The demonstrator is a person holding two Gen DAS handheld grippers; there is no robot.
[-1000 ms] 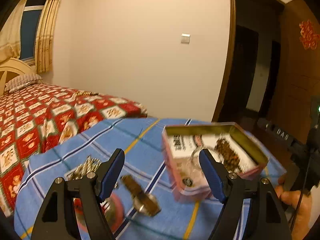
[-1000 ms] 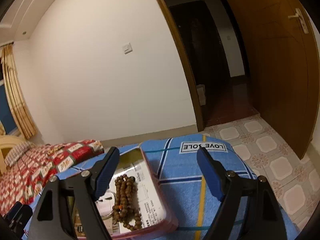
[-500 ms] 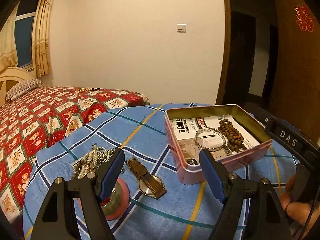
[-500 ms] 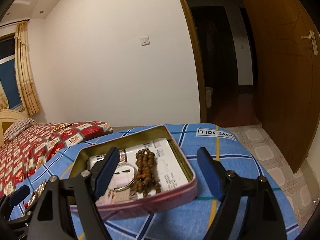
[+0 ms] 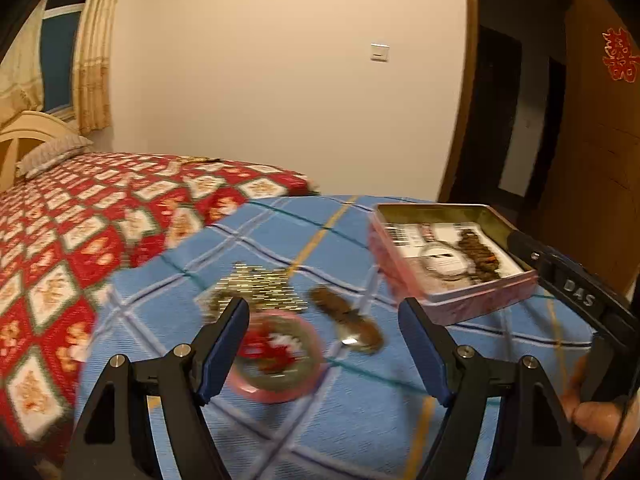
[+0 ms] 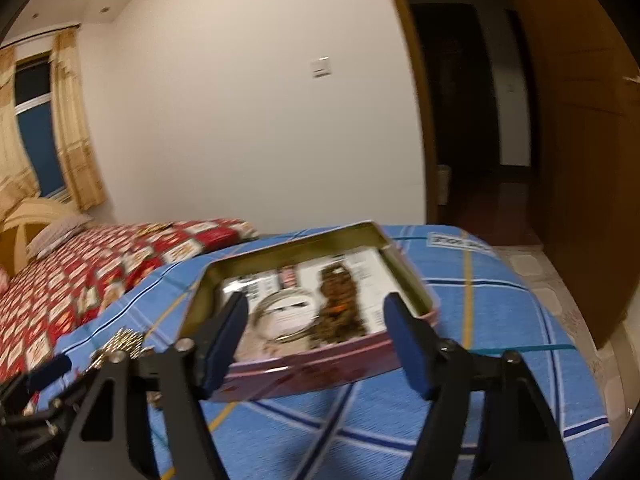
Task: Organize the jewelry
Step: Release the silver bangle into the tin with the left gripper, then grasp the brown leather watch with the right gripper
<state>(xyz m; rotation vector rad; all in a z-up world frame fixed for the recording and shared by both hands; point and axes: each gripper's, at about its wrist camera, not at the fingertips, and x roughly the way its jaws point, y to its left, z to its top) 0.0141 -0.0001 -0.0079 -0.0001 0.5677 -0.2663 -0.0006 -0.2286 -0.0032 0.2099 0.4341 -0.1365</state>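
Both tongs gape empty: left gripper (image 5: 322, 346) above the pink-rimmed bangle (image 5: 276, 354), watch (image 5: 346, 320) and pearl heap (image 5: 258, 286) mid-cloth (all blurred); right gripper (image 6: 314, 330) facing the tin (image 6: 424, 294) near the far edge. Loose pearls may slip a hasty pinch

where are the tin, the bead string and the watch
tin (image 6: 408, 276), right wrist view, on its right wall
bead string (image 6: 340, 304), right wrist view, on the middle of the beads
watch (image 5: 346, 318), left wrist view, on the strap
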